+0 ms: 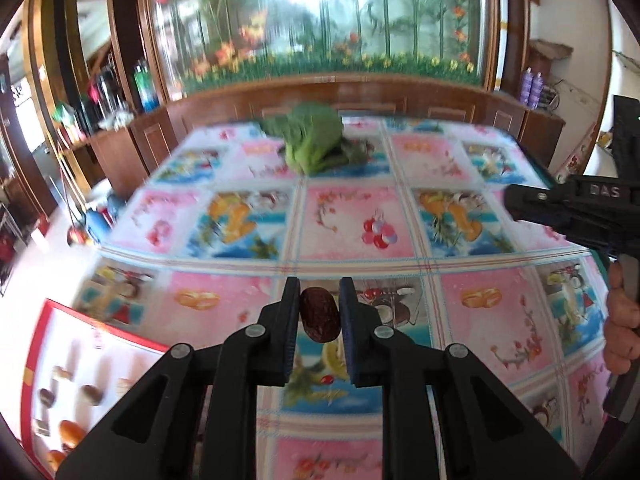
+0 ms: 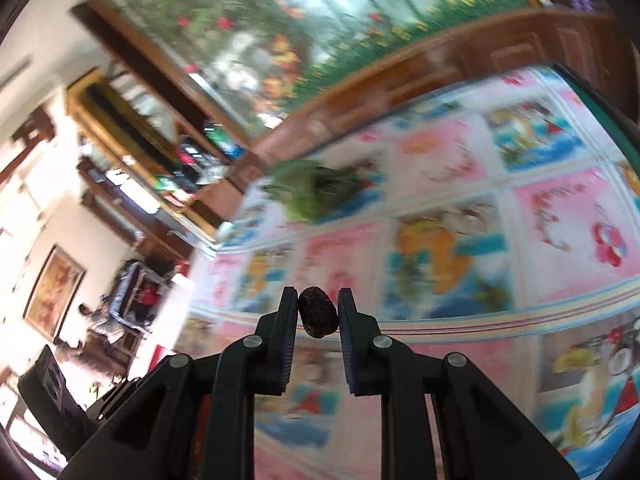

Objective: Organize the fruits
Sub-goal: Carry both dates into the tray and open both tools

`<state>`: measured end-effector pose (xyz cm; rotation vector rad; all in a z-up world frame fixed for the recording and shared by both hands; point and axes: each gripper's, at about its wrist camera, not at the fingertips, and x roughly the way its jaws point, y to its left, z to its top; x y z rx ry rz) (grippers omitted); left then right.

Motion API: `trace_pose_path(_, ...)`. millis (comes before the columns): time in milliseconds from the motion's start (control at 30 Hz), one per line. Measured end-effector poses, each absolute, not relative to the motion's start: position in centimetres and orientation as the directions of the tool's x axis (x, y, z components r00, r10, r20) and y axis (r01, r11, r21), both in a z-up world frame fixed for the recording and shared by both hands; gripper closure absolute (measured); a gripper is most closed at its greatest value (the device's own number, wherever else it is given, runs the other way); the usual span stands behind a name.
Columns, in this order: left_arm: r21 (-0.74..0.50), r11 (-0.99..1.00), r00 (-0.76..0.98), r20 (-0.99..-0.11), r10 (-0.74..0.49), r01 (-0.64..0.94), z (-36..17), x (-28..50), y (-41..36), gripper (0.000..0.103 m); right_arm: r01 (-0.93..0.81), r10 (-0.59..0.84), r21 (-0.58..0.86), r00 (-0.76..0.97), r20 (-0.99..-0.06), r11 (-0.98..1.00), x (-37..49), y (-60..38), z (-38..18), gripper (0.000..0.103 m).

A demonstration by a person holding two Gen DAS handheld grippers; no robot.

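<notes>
Both the left gripper (image 1: 320, 300) and right gripper (image 2: 318, 300) are showing black plastic linkages, silver pivot screws and blue ridged pads (image 1: 354, 336).

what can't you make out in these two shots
- Leafy greens: right wrist view, motion blur, kind unclear.
- Red-edged box: left wrist view, cut by the edge and the left gripper; its contents are blurred.
- Right gripper: left wrist view, only partly in frame, its jaws unseen there.

Open tablecloth (image 1: 340, 224) is lying ahead, leafy greens (image 1: 314, 142) are blocking only the far middle, while a red-edged box (image 1: 60, 360) is crowding the table's left edge.
</notes>
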<state>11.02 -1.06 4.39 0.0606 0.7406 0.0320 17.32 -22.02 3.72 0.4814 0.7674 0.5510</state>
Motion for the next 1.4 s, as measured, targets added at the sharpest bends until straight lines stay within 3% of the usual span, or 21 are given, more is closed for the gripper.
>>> trace_pose_path(367, 0.145, 0.987, 0.859, -0.496, 0.132, -0.068, 9.9, 2.5, 3.4, 0.082, -0.521, 0.750, 0.554, 0.560, -0.353, 0.649, 11.1, -13.6, 5.4, 0.084)
trace_pose_path(633, 0.164, 0.976, 0.865, -0.458, 0.203, -0.143, 10.0, -1.5, 8.8, 0.082, -0.575, 0.818, 0.586, 0.461, -0.345, 0.571, 6.9, -6.5, 3.3, 0.085)
trace_pose_path(1133, 0.072, 0.949, 0.764, -0.577, 0.290, -0.306, 3.6, -5.1, 20.7, 0.082, -0.564, 0.803, 0.588, 0.277, -0.528, 0.580, 4.5, 3.2, -1.5, 0.085)
trace_pose_path(1400, 0.036, 0.883, 0.669, -0.638, 0.381, -0.469, 0.5, -7.6, 29.1, 0.082, -0.631, 0.767, 0.501, 0.250, -0.591, 0.592, 1.8, 7.2, -2.7, 0.085)
